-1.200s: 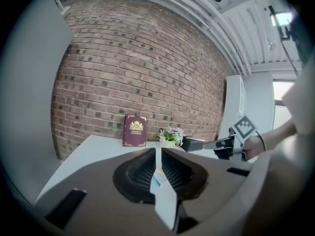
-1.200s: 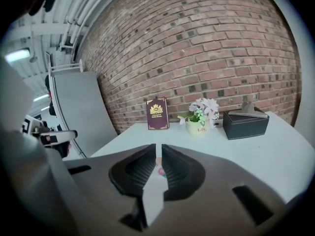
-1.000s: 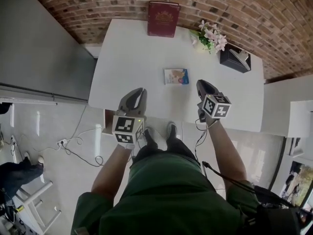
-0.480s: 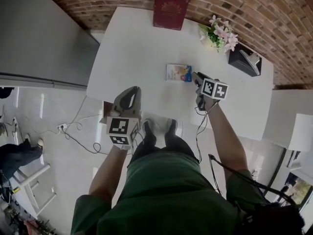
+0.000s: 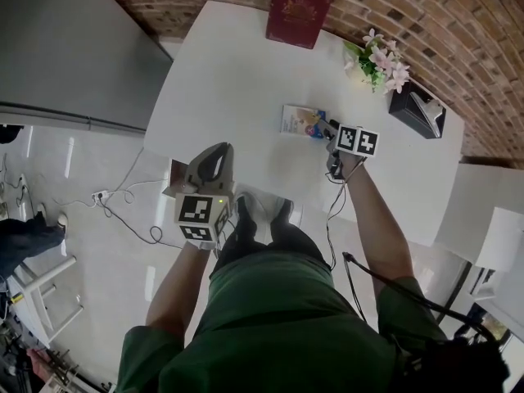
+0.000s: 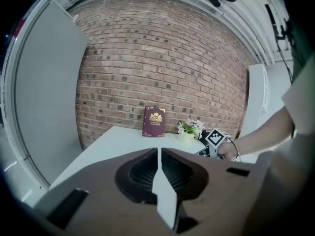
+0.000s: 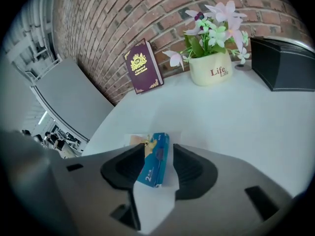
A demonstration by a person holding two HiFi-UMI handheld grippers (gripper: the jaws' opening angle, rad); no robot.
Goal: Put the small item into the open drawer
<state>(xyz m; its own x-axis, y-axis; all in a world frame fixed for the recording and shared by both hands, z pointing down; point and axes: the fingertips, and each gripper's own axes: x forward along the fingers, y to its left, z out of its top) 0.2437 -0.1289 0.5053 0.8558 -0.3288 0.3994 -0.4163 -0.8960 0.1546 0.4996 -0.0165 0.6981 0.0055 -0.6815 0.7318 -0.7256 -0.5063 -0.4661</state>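
A small blue box (image 5: pixel 300 121) lies flat on the white table (image 5: pixel 237 64), right of centre. My right gripper (image 5: pixel 322 127) has reached it from the near side. In the right gripper view the blue box (image 7: pixel 153 163) sits edge-on between the jaws of the right gripper (image 7: pixel 158 149), which are opening, with a gap at the right pad. My left gripper (image 5: pixel 219 148) hovers shut over the table's near left edge, beside the brown open drawer (image 5: pixel 175 178). The left gripper (image 6: pixel 158 152) holds nothing.
A dark red book (image 5: pixel 299 13) leans on the brick wall at the table's far edge. A flower pot (image 5: pixel 379 60) and a black tissue box (image 5: pixel 417 109) stand at the far right. Cables (image 5: pixel 123 211) trail on the floor to the left.
My right gripper has moved forward across the table to the blue box. The left gripper has stayed near the table's front edge.
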